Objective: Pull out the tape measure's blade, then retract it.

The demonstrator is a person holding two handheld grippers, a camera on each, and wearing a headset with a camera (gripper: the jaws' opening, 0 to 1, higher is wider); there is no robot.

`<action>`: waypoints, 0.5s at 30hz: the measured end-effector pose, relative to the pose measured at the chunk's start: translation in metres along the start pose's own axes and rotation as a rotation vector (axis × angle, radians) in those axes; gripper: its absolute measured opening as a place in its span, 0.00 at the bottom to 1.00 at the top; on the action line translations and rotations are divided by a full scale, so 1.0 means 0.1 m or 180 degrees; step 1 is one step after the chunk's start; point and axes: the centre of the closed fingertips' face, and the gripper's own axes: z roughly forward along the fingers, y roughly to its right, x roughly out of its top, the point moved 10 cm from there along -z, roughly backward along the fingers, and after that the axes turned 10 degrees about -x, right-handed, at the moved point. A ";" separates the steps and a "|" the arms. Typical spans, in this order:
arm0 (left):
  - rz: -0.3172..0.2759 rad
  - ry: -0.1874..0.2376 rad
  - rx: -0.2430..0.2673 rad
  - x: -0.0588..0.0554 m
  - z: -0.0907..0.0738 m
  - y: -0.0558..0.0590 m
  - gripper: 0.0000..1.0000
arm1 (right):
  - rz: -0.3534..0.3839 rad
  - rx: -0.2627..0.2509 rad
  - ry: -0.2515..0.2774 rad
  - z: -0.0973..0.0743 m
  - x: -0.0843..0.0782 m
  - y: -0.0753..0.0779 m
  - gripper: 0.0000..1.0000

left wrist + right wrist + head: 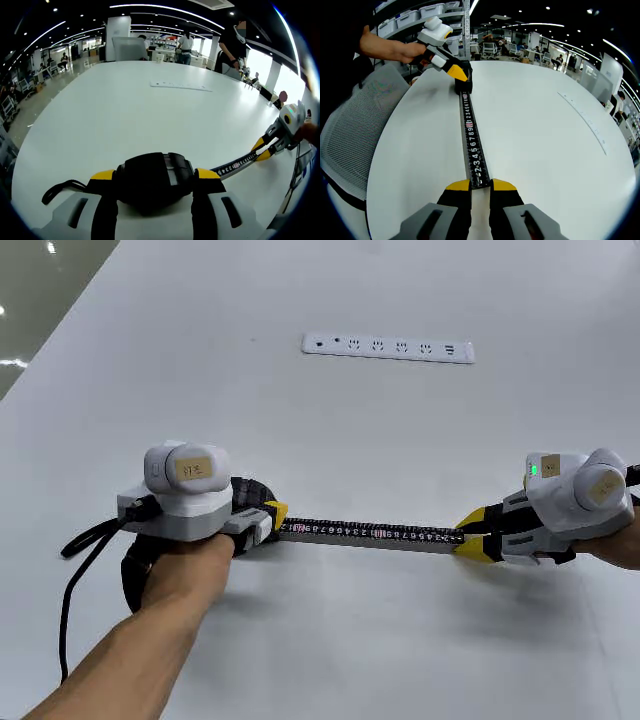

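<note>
The tape measure's black case point(155, 184) sits between the yellow-tipped jaws of my left gripper point(157, 175), which is shut on it. In the head view that gripper point(268, 520) rests at the left of the white table with the case point(252, 498) partly hidden under it. The black blade point(372, 532) with white numbers lies drawn out flat along the table towards the right. My right gripper point(470, 534) is shut on the blade's end. In the right gripper view the blade point(472, 142) runs straight away from that gripper point(480, 185) to the case point(465, 86).
A white power strip point(388, 347) lies at the far side of the table. A black cable point(85, 540) loops on the table left of the left gripper. A grey mesh chair point(355, 135) stands by the table edge. People stand beyond the table.
</note>
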 end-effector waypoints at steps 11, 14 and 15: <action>-0.0033 0.0004 -0.0027 0.00 -0.01 -0.01 0.53 | -0.0016 0.0018 0.0009 0.02 0.03 -0.01 0.09; -0.0040 0.0010 -0.0031 0.00 -0.01 -0.01 0.53 | -0.0024 0.0025 0.0013 0.03 0.05 -0.02 0.09; -0.0040 0.0009 -0.0036 0.00 -0.01 -0.01 0.53 | -0.0027 0.0029 0.0017 0.03 0.05 -0.02 0.09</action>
